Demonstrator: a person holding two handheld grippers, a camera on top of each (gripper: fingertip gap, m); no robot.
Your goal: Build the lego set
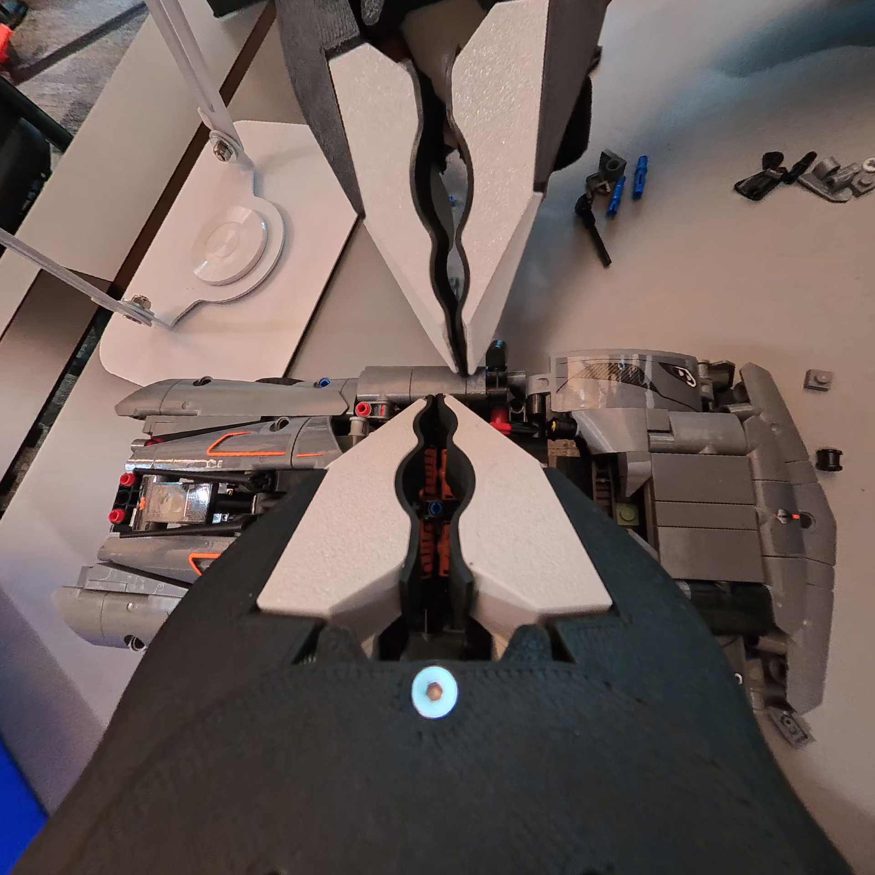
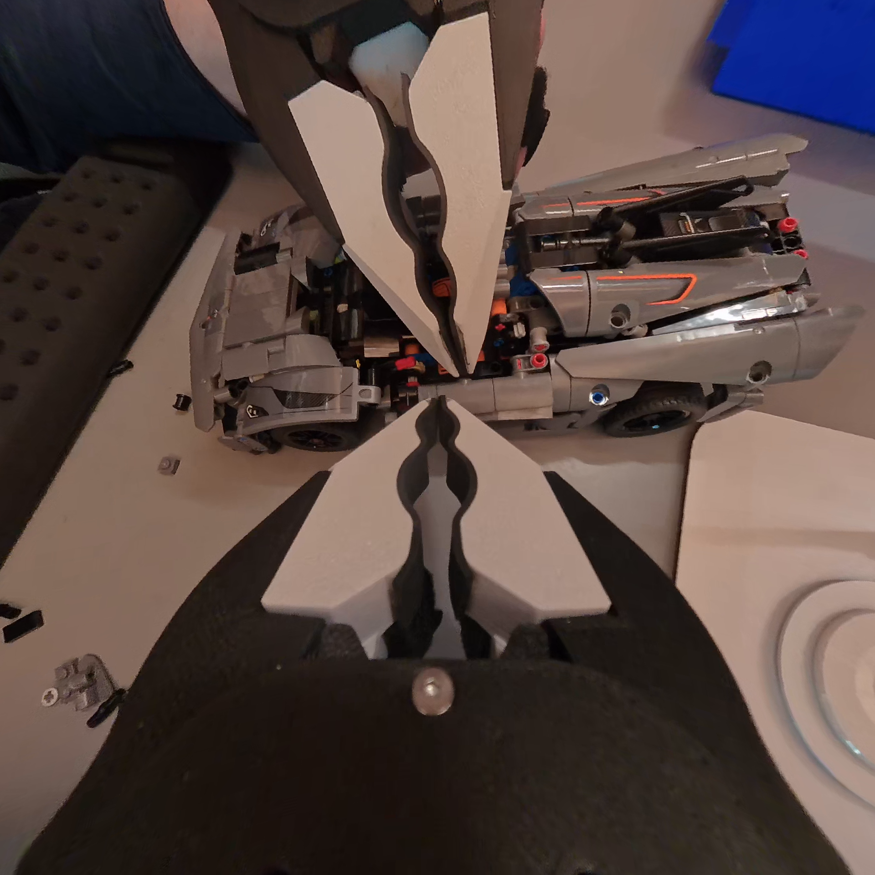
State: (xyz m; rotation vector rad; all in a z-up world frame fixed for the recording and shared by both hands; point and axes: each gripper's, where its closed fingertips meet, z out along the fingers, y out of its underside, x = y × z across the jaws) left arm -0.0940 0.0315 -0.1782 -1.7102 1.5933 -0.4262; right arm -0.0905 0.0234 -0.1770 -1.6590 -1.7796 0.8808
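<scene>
Left gripper (image 1: 436,397) nearest, jaws clenched, empty, tips at the car's (image 1: 700,478) side sill (image 1: 421,381). Right gripper (image 2: 438,400) meets it from the opposite side, jaws clenched too, holding nothing. Car sits mid-desk (image 1: 663,293), cockpit uncovered. Step looks like pressing the sill home. Next move likely needs a spare part: blue pins (image 1: 627,189) lie well apart.

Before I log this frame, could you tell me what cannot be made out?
1. Left wrist view: the left gripper covers most of the lego car cabin.
2. Right wrist view: the left gripper hides the cabin's middle.
3. Left wrist view: loose pieces top right, too small to identify.
</scene>
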